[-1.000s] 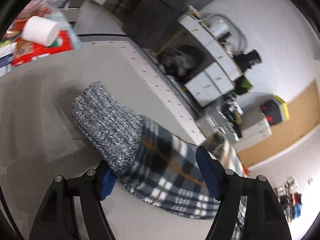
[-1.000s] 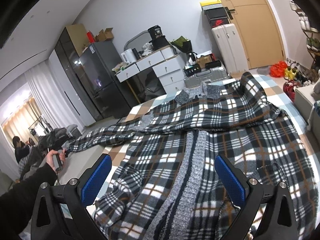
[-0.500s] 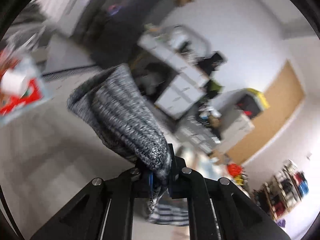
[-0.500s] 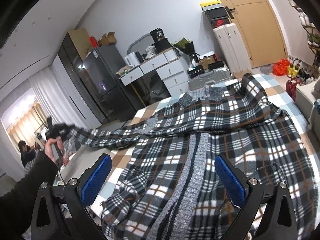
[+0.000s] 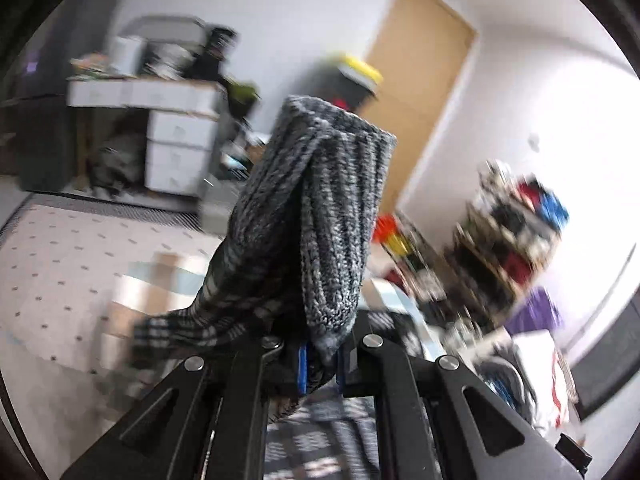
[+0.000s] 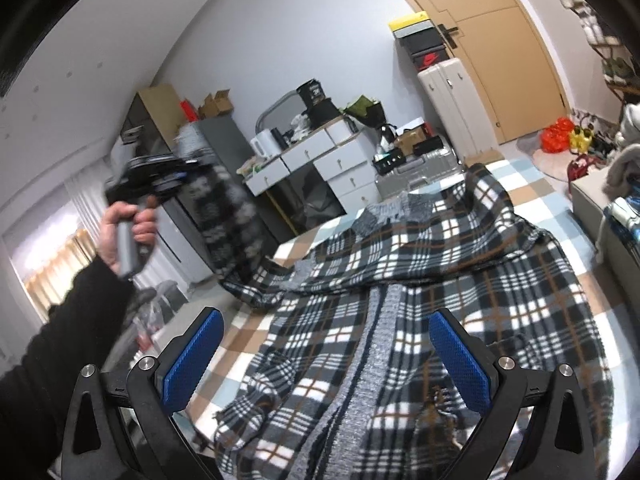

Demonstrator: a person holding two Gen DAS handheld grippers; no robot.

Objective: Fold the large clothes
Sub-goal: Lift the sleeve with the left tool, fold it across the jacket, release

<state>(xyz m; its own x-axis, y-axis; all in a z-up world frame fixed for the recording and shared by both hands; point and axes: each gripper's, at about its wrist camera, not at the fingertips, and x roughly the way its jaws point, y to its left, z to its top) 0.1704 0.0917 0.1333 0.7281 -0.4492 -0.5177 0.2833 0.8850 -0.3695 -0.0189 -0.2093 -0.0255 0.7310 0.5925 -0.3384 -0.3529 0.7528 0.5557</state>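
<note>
A large black, white and brown plaid jacket (image 6: 460, 288) with a grey knit front band lies spread on a checked bed cover (image 6: 532, 184). Its left sleeve (image 6: 228, 216) hangs in the air, stretched up from the bed. My left gripper (image 5: 320, 364) is shut on the sleeve's grey knit cuff (image 5: 320, 208), which stands up in front of its camera. In the right wrist view a hand holds that left gripper (image 6: 188, 168) high at the left. My right gripper (image 6: 324, 356) is open above the jacket's lower front, with nothing between its blue pads (image 6: 192, 356).
White drawer units (image 6: 320, 160) under a cluttered top, a dark fridge (image 6: 224, 140) and a white suitcase (image 6: 452, 104) stand beyond the bed. A wooden door (image 6: 500, 48) is at the back right. A shelf of clothes (image 5: 516, 232) stands at the right wall.
The left gripper closed on the sleeve's knit cuff, then swung up and to the right, lifting the sleeve off the bed. The right gripper shifted slightly and stayed open.
</note>
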